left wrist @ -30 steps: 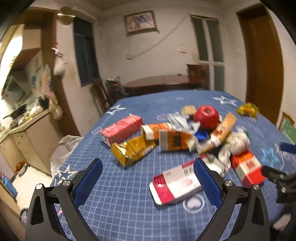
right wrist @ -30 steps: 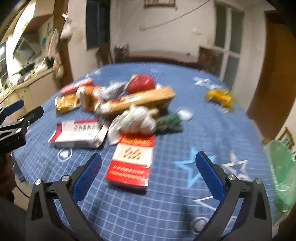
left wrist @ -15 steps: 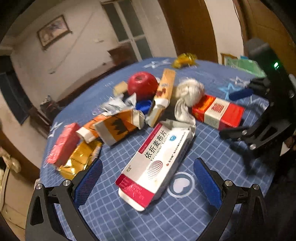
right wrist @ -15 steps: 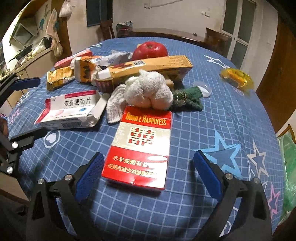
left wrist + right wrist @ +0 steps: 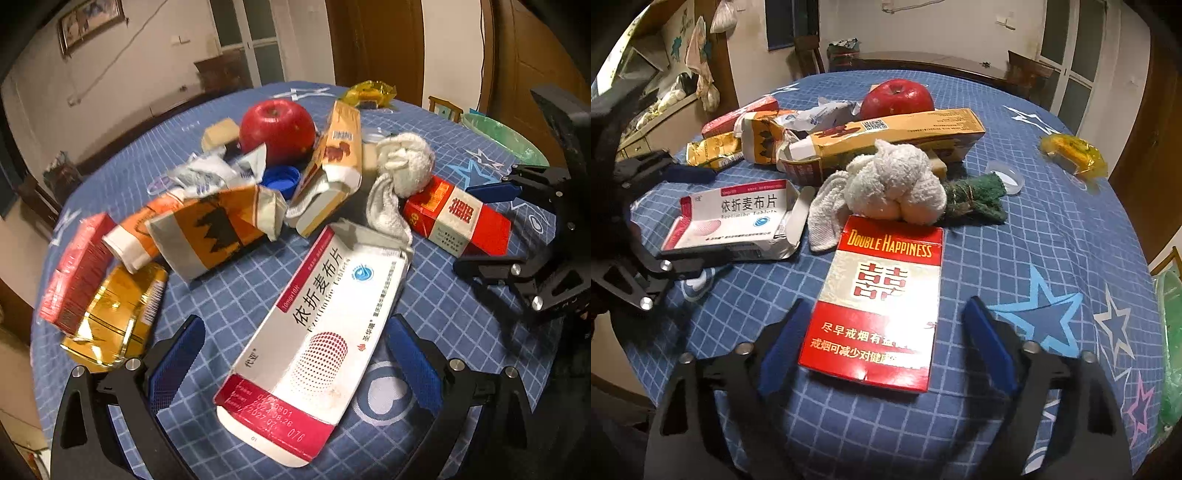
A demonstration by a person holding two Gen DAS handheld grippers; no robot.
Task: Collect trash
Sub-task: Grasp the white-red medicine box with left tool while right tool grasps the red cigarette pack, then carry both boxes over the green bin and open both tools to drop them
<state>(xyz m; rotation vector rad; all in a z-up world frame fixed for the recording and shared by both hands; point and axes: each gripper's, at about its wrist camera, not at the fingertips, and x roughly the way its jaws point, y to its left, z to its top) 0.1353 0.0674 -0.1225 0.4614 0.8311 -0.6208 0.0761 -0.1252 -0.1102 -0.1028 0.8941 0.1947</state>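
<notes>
Trash [image 5: 314, 332] heaped on blue checked tablecloth [image 5: 1052, 240], dim room

I am in a lived-in home, in a room that opens onto a kitchen corner. My desk [image 5: 1052, 236] wears a blue checked cloth with stars. Around me I see a framed picture [image 5: 90, 23] on a plain wall, a brown wooden door [image 5: 373, 40], a dark wooden sideboard [image 5: 923, 64], a wooden chair [image 5: 807, 53] and, to my left, a kitchen counter [image 5: 653, 118] with bags [image 5: 701, 48] hanging above it
</notes>
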